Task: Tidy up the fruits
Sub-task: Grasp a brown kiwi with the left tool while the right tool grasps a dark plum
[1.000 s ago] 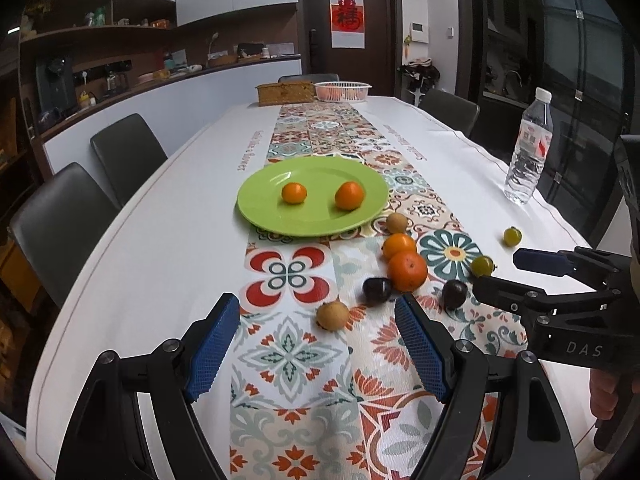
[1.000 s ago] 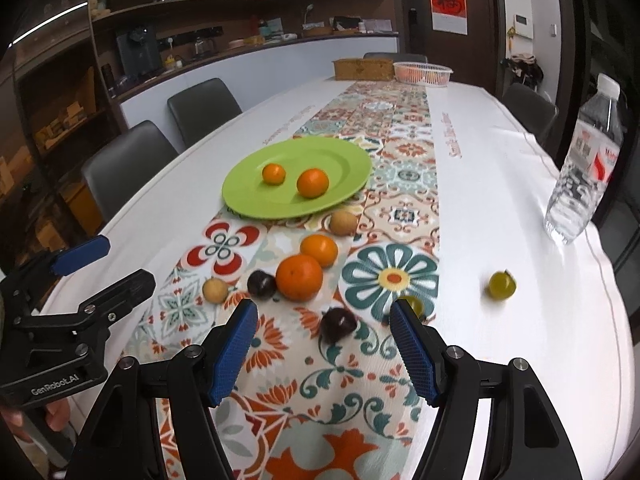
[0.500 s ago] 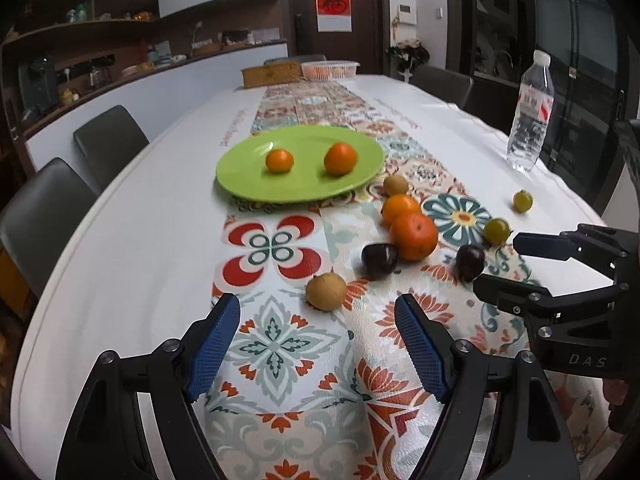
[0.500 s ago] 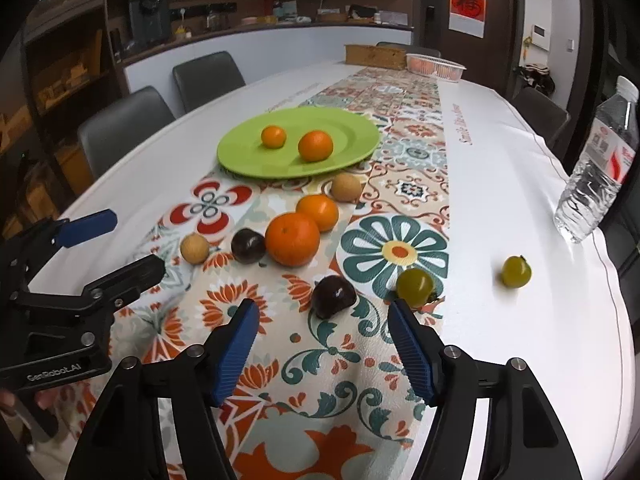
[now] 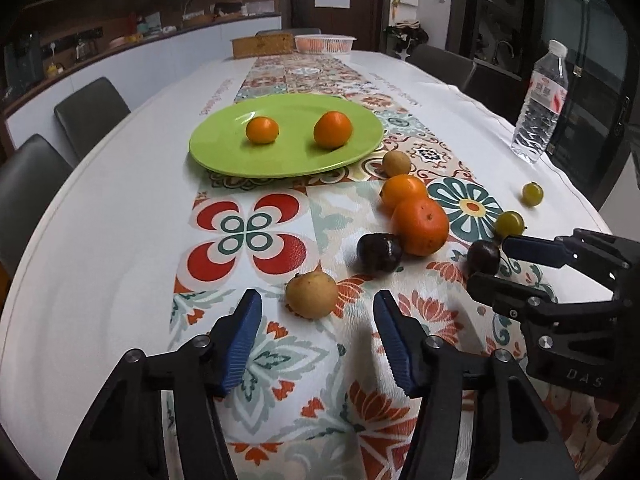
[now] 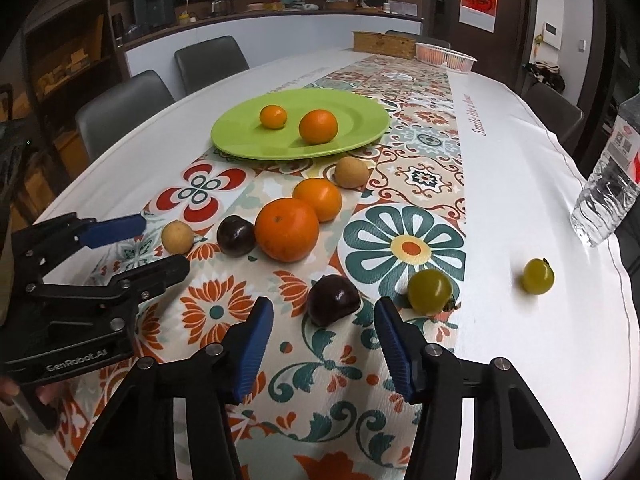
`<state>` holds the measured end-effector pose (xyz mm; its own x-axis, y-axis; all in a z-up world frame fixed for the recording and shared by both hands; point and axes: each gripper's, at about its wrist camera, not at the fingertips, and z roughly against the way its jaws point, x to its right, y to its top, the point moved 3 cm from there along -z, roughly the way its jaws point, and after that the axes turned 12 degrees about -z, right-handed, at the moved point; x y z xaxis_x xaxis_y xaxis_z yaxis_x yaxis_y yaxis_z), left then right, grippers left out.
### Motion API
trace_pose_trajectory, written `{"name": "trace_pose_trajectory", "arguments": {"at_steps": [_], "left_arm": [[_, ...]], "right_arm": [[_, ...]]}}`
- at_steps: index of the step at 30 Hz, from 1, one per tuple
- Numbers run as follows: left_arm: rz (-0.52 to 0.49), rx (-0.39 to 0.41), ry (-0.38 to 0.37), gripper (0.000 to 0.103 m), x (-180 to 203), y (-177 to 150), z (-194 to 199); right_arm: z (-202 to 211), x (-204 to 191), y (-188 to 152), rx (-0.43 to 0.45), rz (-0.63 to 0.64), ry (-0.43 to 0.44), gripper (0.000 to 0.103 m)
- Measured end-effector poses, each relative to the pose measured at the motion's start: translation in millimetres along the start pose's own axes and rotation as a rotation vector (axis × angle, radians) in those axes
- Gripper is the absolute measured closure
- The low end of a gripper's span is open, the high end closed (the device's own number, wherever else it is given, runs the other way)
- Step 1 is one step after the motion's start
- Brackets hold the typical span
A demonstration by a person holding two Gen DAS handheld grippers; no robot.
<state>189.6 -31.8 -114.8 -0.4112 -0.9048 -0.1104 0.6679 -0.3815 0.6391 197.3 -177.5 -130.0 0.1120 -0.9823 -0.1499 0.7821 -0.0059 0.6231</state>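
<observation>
A green plate (image 5: 224, 148) (image 6: 360, 120) holds two small oranges (image 5: 333, 129) (image 6: 318, 126). Loose fruit lies on the patterned runner: two oranges (image 5: 420, 221) (image 6: 287, 229), two dark plums (image 5: 379, 252) (image 6: 333, 300), two tan fruits (image 5: 312, 294) (image 6: 351, 172) and two green fruits (image 6: 429, 291) (image 5: 532, 194). My left gripper (image 5: 316, 320) is open, just short of the near tan fruit. My right gripper (image 6: 324, 330) is open, just short of a dark plum. Each gripper shows in the other's view, the right (image 5: 486, 260) and the left (image 6: 162, 244).
A water bottle (image 5: 540, 104) stands at the table's right edge. A pink basket (image 5: 325, 43) and a woven box (image 5: 262, 45) sit at the far end. Grey chairs (image 5: 90, 108) line the left side.
Both grippers have moved forward and lower toward the loose fruit. The tan fruit and the dark plum now lie just ahead of the open fingertips. No fruit has moved.
</observation>
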Motion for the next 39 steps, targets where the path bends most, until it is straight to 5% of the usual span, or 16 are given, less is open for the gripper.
{"name": "trace_pose_trajectory", "arguments": {"at_steps": [14,18,39], "left_arm": [[0.061,-0.04,-0.019,0.075,-5,4,-13],[0.065,-0.038,-0.017,0.075,-6,4,-12],[0.037,0.068,0.025,0.075,2,13,47]], "right_arm": [[-10,6,3,-0.027,-0.031,0.017,0.064],[-10,6,4,-0.023,-0.033,0.015,0.072],[40,-10,15,0.077,0.009,0.085,0.072]]}}
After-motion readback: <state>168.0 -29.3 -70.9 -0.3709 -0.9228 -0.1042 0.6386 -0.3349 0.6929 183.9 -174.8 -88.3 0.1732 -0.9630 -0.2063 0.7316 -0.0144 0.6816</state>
